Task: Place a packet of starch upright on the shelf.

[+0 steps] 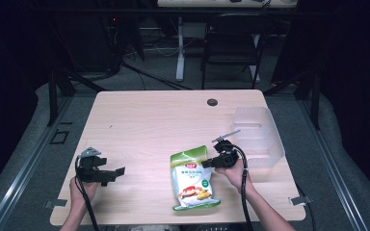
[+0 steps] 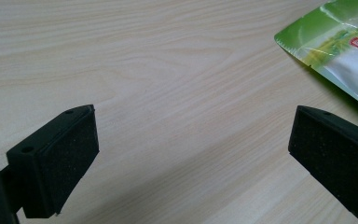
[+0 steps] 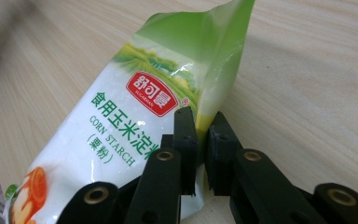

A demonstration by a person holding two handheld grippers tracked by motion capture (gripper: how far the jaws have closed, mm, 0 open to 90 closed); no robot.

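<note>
A green and white corn starch bag (image 1: 191, 179) lies on the wooden table (image 1: 154, 120) near its front edge, right of centre. My right gripper (image 1: 211, 162) is shut on the bag's right edge near the top; in the right gripper view the bag (image 3: 135, 126) has its edge pinched between the black fingers (image 3: 186, 140), the top corner lifted. My left gripper (image 1: 118, 172) hovers open at the front left, pointing right toward the bag. In the left gripper view its pads (image 2: 60, 163) stand wide apart over bare wood, with the bag's corner (image 2: 340, 42) at the upper right.
A clear plastic bin (image 1: 260, 134) stands at the table's right edge, just behind my right hand. A small black round cap (image 1: 212, 102) sits near the far edge. A black chair (image 1: 231, 43) and a desk leg stand beyond the table.
</note>
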